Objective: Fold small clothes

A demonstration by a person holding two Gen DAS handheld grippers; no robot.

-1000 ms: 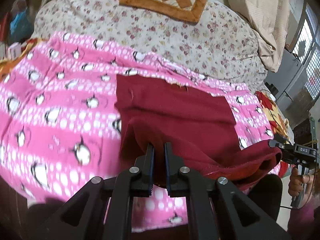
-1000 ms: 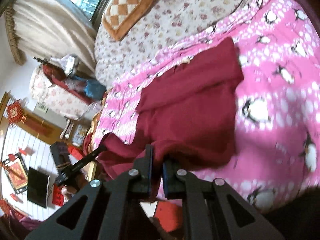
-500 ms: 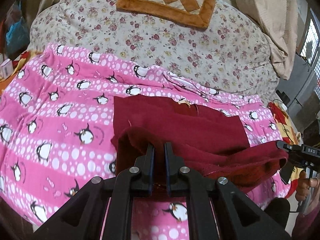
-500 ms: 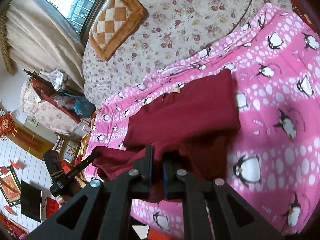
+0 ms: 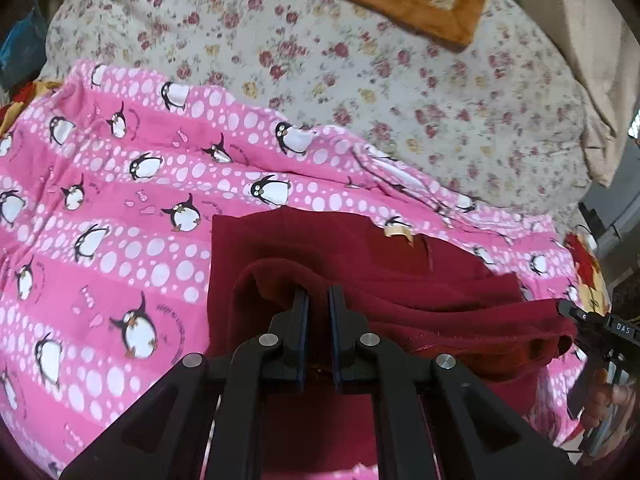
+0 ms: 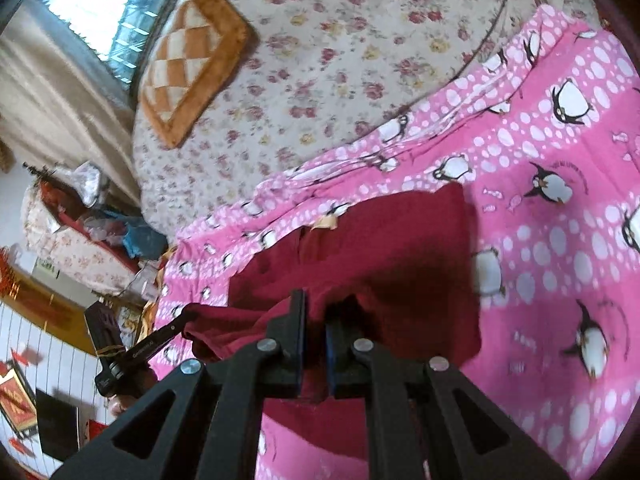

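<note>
While the dark red garment [image 5: 360, 264] is spread on the pink penguin blanket [image 5: 120, 200], its near edge is clamped by the left gripper [image 5: 318, 300] and the right gripper [image 6: 314, 304].

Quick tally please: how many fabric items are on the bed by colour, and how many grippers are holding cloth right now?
Dark red fleece garment: 1
Pink penguin-print sheet: 1
Cream floral quilt: 1
Orange-and-cream checked cushion: 1
Hand-held grippers shut on the garment: 2, left hand-held gripper and right hand-held gripper
Total: 6
</note>
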